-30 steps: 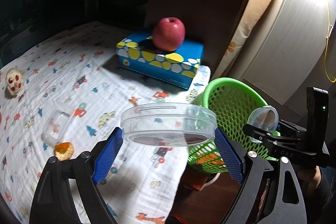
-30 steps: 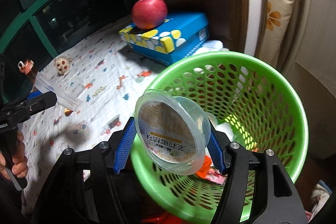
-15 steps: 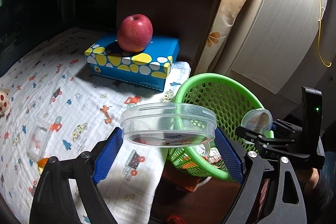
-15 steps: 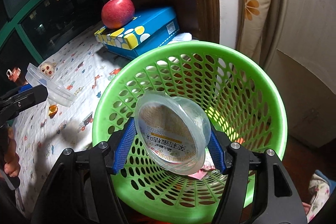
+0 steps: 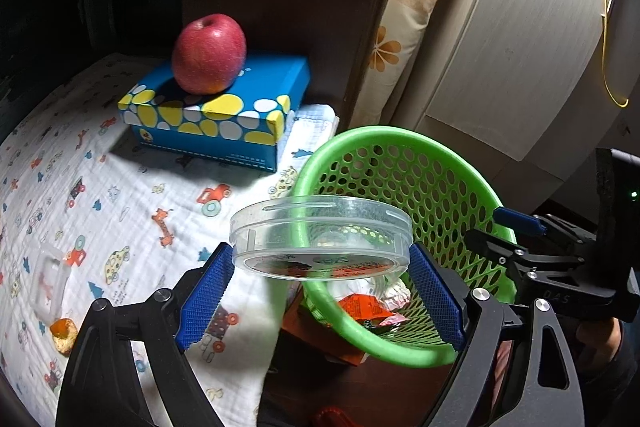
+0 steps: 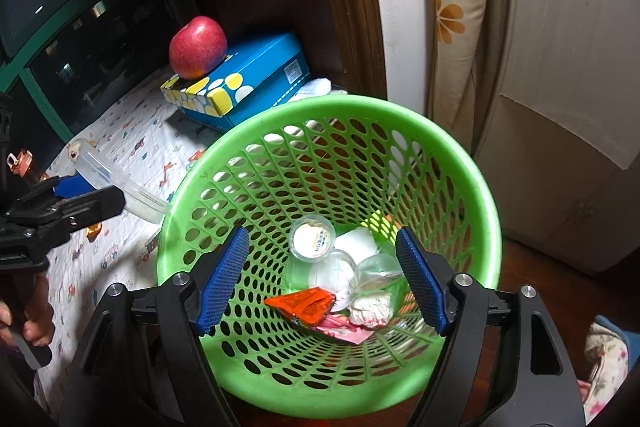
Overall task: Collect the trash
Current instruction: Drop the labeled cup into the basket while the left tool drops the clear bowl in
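The left gripper (image 5: 320, 281) stays clamped on the clear plastic lid (image 5: 321, 237), now carried over the near rim of the green basket (image 6: 490, 211). The right gripper (image 6: 322, 281) has let go: its jaws stand apart above the basket, and the small cup (image 6: 312, 239) lies inside among wrappers (image 6: 304, 303).

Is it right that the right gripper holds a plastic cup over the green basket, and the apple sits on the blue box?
Not quite. The right gripper is open and empty; the right wrist view shows the cup lying inside the basket. The apple does sit on the box.
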`<state>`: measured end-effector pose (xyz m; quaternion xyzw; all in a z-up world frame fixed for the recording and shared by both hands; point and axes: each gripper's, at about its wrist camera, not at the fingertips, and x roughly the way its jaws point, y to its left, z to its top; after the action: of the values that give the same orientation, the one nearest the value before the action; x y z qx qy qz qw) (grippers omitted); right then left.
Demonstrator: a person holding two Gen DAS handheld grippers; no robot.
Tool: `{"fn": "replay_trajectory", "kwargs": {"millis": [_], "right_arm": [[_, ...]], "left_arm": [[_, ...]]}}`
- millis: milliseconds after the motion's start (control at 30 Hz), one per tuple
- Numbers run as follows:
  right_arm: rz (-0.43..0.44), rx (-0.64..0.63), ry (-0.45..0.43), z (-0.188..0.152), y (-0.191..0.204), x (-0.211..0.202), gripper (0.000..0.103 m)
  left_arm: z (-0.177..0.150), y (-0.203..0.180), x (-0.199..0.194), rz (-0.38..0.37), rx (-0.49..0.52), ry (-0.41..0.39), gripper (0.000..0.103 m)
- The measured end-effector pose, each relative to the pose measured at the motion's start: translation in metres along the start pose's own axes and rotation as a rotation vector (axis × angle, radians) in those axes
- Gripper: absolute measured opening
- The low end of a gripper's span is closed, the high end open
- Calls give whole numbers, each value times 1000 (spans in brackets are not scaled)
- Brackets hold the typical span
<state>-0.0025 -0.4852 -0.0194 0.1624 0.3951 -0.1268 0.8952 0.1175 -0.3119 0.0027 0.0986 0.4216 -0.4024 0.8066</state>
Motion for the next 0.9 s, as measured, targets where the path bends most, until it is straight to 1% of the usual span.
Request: {"fn": "replay_trajectory", "kwargs": {"millis": [300,567,667,767,900], "right_arm": [[-41,40,-28,-5,-24,-18,78],[-62,72,-41,-10,-39,-26,79],[-61,81,-41,-11,-41,-27,79],[-57,80,-40,-11,-39,-27,79],[-46,75,-45,-10,-34,-29,80]], "left_arm": [[-1,-24,25,-25,36,45,85],[-5,-37,38,-50,52,72,85],[-7,-39,39,-59,47,77,88],[-8,-39,36,-71,45,70,89],[-9,-35,27,-63,43,57,89]]}}
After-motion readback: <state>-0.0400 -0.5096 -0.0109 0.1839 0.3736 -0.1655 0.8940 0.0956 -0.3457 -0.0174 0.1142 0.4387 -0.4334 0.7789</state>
